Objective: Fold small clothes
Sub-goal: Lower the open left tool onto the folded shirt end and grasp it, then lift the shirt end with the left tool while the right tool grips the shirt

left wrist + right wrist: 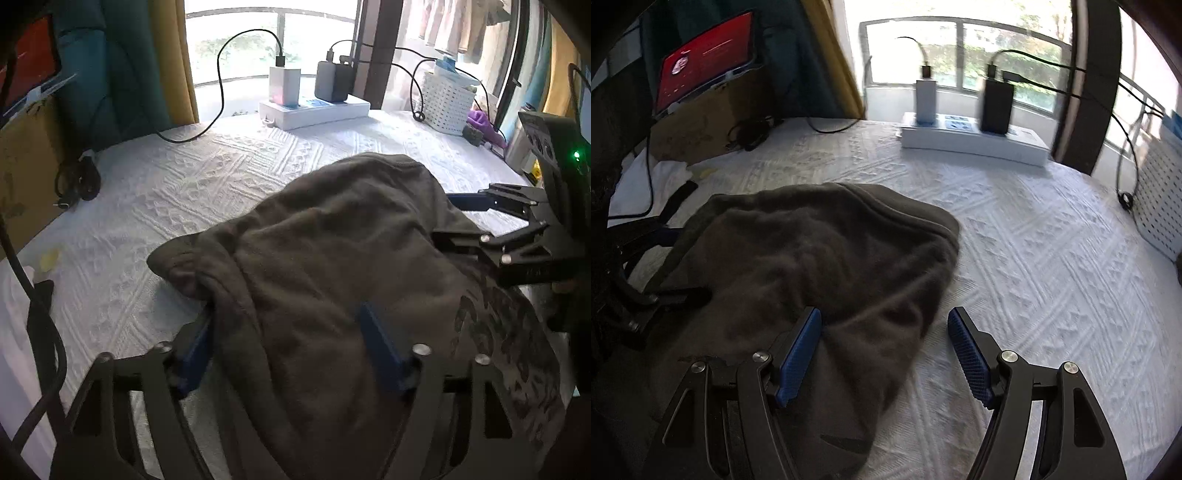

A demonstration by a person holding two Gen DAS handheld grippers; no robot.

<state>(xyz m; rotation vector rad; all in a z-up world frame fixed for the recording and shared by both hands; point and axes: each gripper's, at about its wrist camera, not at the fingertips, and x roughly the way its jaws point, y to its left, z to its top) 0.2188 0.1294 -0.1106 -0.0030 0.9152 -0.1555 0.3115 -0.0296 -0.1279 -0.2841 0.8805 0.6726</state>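
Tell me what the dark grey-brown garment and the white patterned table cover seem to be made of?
The dark grey-brown garment looks like soft matte knit cotton, judging by its limp folds and fuzzy surface. The white patterned table cover looks like embossed textile or quilted cloth, given its raised geometric ridges; which one is unclear.

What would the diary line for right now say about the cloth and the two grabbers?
cloth: dark garment bunched on white bedspread | left gripper: open, cloth between fingers | right gripper: open at cloth's edge
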